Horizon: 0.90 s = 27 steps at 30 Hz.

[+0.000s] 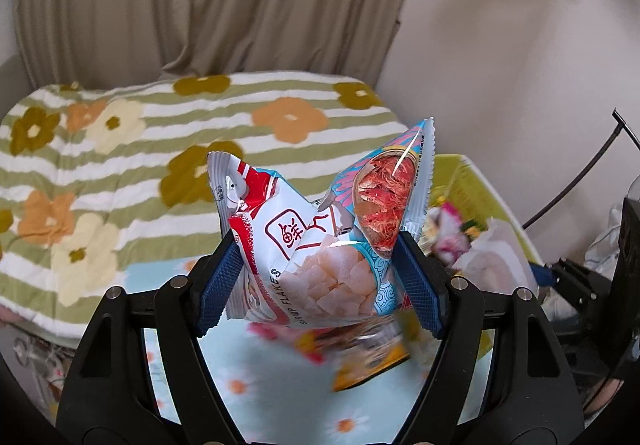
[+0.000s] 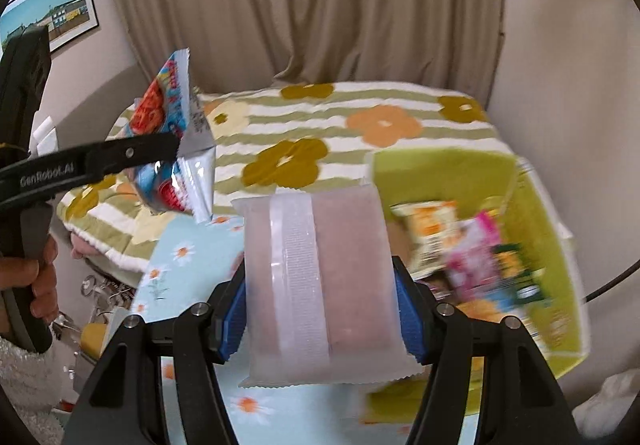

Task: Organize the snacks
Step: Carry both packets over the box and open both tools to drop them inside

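Left gripper (image 1: 320, 269) is clamped on a shrimp flakes bag (image 1: 320, 245): both blue pads (image 1: 218, 285) press into the bag's sides, which crumple inward so the two sealed ends flare up and out. The bag is held clear of the surface, above a light blue daisy-print cloth (image 1: 256, 385); a blurred yellow-orange packet (image 1: 372, 365) lies on that cloth just below it. In the right wrist view the same bag (image 2: 176, 137) appears at upper left, pinched in the left gripper (image 2: 176, 143), with the person's hand (image 2: 38, 281) around the handle. Right gripper (image 2: 320, 309) is closed on a pale translucent pouch (image 2: 316, 285), pinkish inside, with a white seam strip running down its length; blue pads (image 2: 408, 319) touch both side edges and the pouch stands roughly upright between them, lifted off the cloth. A lime green basket (image 2: 440, 173) sits to the right of the pouch, near it, holding several snack packs: a yellow-orange one (image 2: 432, 233), a pink one (image 2: 476, 257), and a dark green one (image 2: 516, 273), all motion-blurred. Behind everything, a green-striped blanket with flowers (image 1: 160, 141) covers a bed, with beige curtains (image 2: 320, 5) behind. A framed picture (image 2: 52, 13) hangs on the wall at left.
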Available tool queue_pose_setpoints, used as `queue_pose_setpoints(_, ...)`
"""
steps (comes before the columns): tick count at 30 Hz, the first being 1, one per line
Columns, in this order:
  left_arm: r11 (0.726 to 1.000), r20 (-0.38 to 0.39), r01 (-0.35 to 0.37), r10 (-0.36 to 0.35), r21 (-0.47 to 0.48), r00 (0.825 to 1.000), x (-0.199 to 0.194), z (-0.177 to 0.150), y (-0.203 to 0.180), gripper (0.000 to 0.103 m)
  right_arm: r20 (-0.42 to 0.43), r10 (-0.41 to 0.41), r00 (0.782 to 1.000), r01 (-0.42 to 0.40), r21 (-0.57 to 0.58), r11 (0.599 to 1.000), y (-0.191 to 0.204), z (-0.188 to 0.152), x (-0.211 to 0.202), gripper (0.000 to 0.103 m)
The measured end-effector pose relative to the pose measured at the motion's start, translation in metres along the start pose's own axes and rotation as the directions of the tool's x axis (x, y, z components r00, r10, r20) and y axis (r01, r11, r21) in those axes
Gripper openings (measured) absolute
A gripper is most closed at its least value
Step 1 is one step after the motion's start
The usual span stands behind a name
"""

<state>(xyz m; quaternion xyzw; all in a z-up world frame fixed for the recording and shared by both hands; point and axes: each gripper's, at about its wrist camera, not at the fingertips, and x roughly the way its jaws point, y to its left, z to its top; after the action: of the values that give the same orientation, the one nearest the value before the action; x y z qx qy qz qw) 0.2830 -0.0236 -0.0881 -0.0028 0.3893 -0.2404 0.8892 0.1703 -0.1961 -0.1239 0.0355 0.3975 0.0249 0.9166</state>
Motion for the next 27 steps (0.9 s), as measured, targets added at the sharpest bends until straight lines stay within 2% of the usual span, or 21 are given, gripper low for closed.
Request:
queue_pose_setpoints(9,1.000,-0.019,0.026,-0.026,0.002,0.999,0.057,0.013,-0.106,0.073,-0.004,-0.001,1.000,0.001,0.019,1.000,-0.101,-0.003,-0.009,0.059)
queue_pose_setpoints(14,0.999,-0.068,0.038,-0.040,-0.027,0.997,0.094,0.011,-0.140,0.073,-0.034,0.009,0.999,-0.008,0.030,1.000,-0.139,-0.008,-0.005,0.059)
queue_pose_setpoints(20,1.000,-0.122,0.015,-0.014,0.004,0.992,0.122,0.011,-0.163,0.074,-0.073,0.030,0.997,-0.025,0.069,0.997,-0.167,-0.015,0.002,0.059)
queue_pose_setpoints(23,1.000,-0.149,0.000,0.004,0.027,0.989,0.133,0.012,-0.168,0.083,-0.072,0.025,0.997,-0.019,0.085,0.996,-0.175,-0.016,0.003,0.059)
queue_pose_setpoints(25,1.000,-0.166,0.010,-0.008,0.011,0.986,0.138,0.011,-0.165,0.103,-0.071,0.015,0.997,-0.008,0.099,0.995,-0.179,-0.017,0.004,0.059)
queue_pose_setpoints(27,1.000,-0.179,-0.012,0.015,0.019,0.984,0.139,0.009,-0.160,0.103,-0.078,0.017,0.997,-0.008,0.118,0.993,-0.184,-0.018,0.005,0.059)
